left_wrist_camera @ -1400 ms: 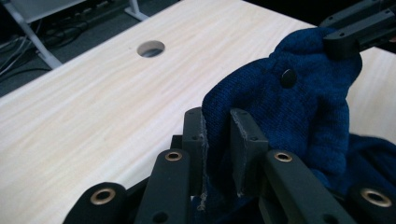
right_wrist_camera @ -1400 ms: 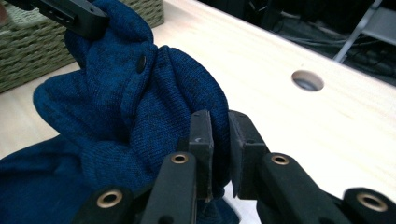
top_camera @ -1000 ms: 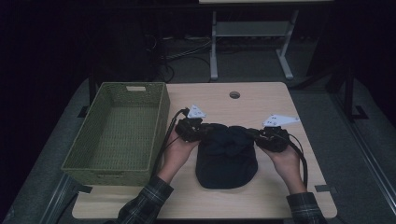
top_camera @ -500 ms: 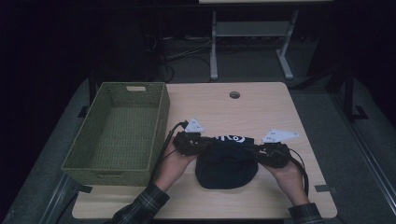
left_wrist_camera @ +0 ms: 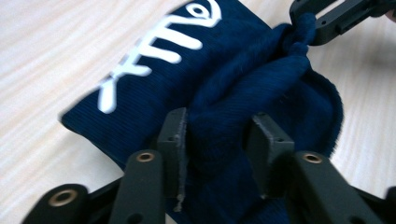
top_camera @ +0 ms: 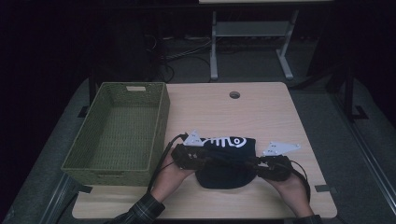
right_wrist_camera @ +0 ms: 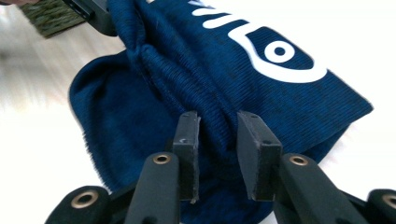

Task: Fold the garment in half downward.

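- Nearest the tabletop [top_camera: 261, 112] front edge: two hands, left hand [top_camera: 169, 176] and right hand [top_camera: 290, 185], each with a plaid cuff just in view at the bottom.
- Just beyond the hands: left gripper [top_camera: 205, 158] and right gripper [top_camera: 254, 164], pointed toward each other across the near part of a navy cloth [top_camera: 226, 161].
- Left gripper [left_wrist_camera: 217, 140]: jaws just been opening, a bunched fold of the cloth [left_wrist_camera: 243, 93] between them; fabric against both pads, grip loose rather than tight.
- Right gripper [right_wrist_camera: 217, 135]: jaws likewise just been opening, a ridge of the cloth [right_wrist_camera: 201, 70] rising between them, touching the left pad; hard to tell whether the other pad presses.
- Cloth lying flat on the tabletop, in the near middle, well right of the basket; near edge rounded, far edge straight.
- Print on the cloth: a white fish skeleton [top_camera: 225, 141] with ribs and a ringed eye, along the far edge; no letters or brand readable.
- Grey three-cornered plates on the grippers, one at the cloth's far left corner, one just right of the cloth.
- Left of the cloth: a green woven basket [top_camera: 161, 121], long side running away from the person, a pale tag [top_camera: 136, 88] on its far wall, writing too small to read.
- Farther back on the tabletop: a round cable hole [top_camera: 234, 94].
- Beyond the tabletop: dark floor, cables and a pale table frame [top_camera: 250, 42].
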A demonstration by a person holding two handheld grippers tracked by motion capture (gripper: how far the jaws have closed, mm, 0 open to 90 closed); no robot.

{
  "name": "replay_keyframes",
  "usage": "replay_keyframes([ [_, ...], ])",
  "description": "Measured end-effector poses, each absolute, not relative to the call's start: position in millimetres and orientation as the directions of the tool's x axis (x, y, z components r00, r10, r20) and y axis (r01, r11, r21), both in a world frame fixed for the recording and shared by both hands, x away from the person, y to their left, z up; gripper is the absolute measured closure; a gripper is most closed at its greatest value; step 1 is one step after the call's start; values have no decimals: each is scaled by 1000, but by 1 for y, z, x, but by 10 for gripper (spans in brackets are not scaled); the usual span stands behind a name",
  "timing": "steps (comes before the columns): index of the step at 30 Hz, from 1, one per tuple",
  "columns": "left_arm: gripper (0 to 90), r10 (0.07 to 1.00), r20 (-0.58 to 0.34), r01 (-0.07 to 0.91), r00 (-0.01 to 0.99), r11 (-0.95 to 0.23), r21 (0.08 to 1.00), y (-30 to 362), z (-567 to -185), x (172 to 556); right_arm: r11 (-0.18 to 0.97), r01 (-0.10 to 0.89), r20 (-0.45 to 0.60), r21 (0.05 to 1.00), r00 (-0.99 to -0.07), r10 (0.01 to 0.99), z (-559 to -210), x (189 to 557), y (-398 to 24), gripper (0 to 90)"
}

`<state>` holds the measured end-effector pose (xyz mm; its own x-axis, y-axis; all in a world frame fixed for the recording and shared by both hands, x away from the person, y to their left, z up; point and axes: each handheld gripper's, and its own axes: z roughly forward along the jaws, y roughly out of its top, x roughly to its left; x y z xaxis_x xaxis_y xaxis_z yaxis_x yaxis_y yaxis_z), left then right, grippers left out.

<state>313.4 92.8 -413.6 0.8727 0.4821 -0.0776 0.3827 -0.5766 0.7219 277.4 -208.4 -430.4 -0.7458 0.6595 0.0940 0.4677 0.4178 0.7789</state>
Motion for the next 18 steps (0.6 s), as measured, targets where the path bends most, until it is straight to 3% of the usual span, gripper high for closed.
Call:
replay_keyframes([
  [18, 429, 456, -149, 399, 878, -522, 754, 114, -401, 295, 389, 475, 137, 789, -754, 642, -425, 252, -216, 555],
])
